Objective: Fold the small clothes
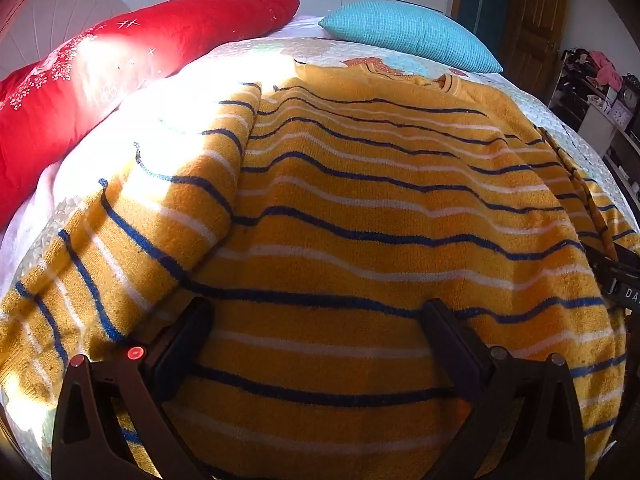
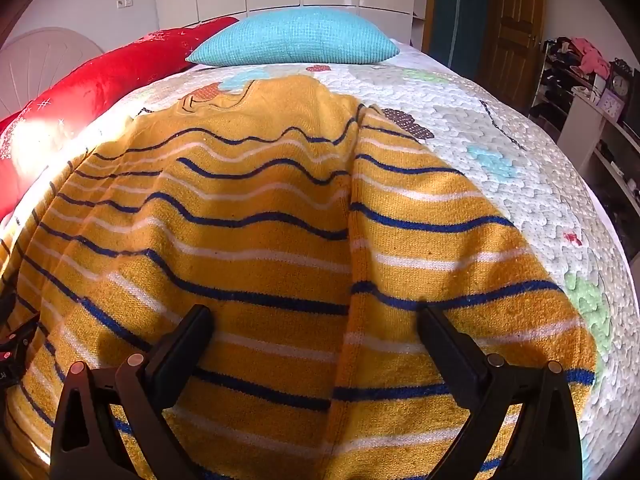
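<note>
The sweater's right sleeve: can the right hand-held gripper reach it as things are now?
Probably yes. The right hand-held gripper is wide open just above the sweater, and the right sleeve lies flat on the quilt with nothing on top of it.

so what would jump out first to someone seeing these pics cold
A mustard-yellow sweater with navy and white stripes lies spread over the quilted bedspread, filling both views. Behind it, at the head of the bed, lie a bright red pillow and a turquoise cushion. Each open hand-held gripper hovers over its lower part.
</note>
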